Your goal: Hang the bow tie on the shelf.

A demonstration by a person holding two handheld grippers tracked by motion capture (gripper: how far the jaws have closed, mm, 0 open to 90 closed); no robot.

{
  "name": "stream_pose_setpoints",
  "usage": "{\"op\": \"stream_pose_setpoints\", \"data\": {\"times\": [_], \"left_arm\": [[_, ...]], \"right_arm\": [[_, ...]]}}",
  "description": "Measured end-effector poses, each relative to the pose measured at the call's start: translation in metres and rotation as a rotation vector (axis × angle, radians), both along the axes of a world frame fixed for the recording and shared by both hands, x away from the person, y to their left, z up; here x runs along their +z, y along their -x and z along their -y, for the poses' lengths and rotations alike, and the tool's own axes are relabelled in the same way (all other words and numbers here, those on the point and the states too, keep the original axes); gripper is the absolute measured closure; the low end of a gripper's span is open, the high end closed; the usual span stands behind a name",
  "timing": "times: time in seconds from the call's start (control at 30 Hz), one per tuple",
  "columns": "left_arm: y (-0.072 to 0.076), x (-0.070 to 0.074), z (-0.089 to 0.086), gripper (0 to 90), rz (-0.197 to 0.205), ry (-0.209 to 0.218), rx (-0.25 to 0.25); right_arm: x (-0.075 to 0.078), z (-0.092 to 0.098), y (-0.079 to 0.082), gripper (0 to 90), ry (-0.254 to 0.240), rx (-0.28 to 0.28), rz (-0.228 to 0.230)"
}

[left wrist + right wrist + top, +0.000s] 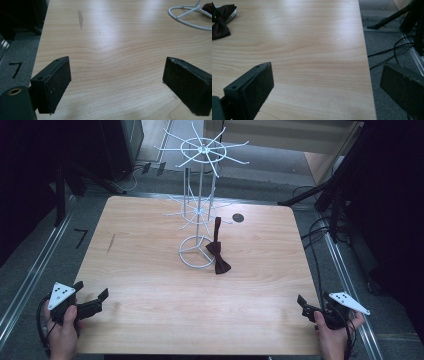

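Note:
A white wire display rack (pixel 200 195) with two tiers of spokes stands mid-table on a ring base (pixel 189 262). A dark bow tie (pixel 218 251) hangs by its strap from a lower spoke, its bow resting on the table beside the ring. My left gripper (pixel 92 289) sits at the near left corner, open and holding nothing. My right gripper (pixel 313 300) is at the near right edge, also open. Bare wood lies between the left gripper's (pixel 117 66) jaws, with the ring base (pixel 190 17) far ahead. One jaw of the right gripper (pixel 328 72) overhangs the table edge; the bow tie (pixel 220 21) lies far left.
A small dark round spot (pixel 238 218) marks the table behind the rack, and a grey smear (pixel 111 243) sits toward the left. Cables (pixel 315 235) and black stand legs (pixel 320 195) run on the floor at the right. A "7" (pixel 80 237) is marked on the floor at left.

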State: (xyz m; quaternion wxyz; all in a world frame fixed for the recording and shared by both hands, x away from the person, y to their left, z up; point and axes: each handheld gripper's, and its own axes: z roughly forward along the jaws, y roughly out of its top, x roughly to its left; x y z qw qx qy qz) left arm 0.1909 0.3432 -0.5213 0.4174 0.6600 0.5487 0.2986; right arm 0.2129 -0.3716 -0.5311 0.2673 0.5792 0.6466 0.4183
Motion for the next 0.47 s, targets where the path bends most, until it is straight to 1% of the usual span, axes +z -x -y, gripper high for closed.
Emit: {"op": "stream_pose_setpoints", "data": {"times": [0.17,0.27,0.47], "left_arm": [[0.000,0.000,0.000,8.9,0.002,-0.001,0.000],[0.000,0.000,0.000,8.9,0.002,0.000,0.000],[0.000,0.000,0.001,8.9,0.002,-0.005,0.001]], "right_arm": [[-0.005,0.008,0.007,0.0,-0.008,-0.014,-0.008],[-0.007,0.013,0.011,0.0,-0.025,-0.020,-0.010],[-0.013,0.016,0.016,0.0,-0.035,-0.028,-0.020]]}}
